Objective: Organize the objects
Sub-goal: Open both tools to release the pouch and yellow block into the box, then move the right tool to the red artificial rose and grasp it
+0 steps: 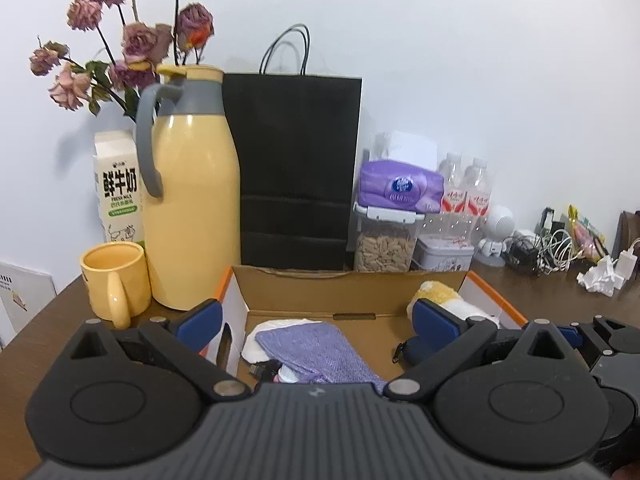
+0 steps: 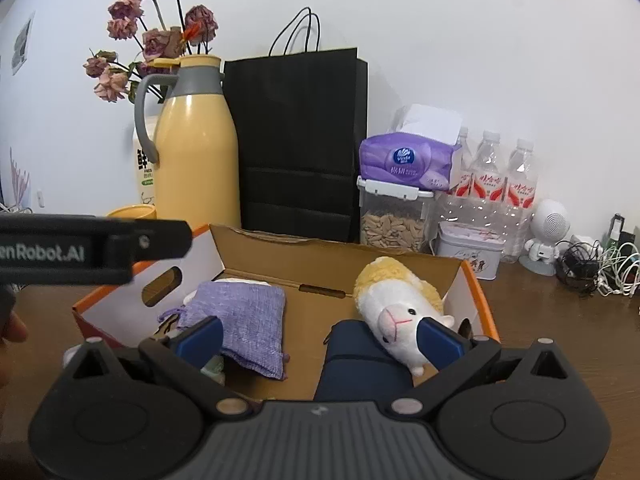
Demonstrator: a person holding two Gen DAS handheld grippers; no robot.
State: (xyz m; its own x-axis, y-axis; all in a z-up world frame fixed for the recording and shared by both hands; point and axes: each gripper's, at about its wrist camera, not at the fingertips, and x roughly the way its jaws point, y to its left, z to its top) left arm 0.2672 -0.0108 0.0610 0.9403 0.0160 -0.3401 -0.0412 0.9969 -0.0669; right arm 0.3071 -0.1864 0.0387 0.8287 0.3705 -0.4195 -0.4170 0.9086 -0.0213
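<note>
Both tongs gape over the open cardboard box (image 2: pixel 280 268) on the brown worktop (image 2: pixel 560 320).
Left tongs (image 1: pixel 320 316) and right tongs (image 2: pixel 320 340) hold nothing; inside, purple woven pouch (image 2: pixel 244 320) at nine o'clock, plush sheep (image 2: pixel 400 312) at three.

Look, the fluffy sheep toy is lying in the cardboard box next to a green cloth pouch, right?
Almost. The sheep toy does lie in the cardboard box, but the cloth pouch beside it is purple, not green. The right wrist view shows both clearly.
</note>
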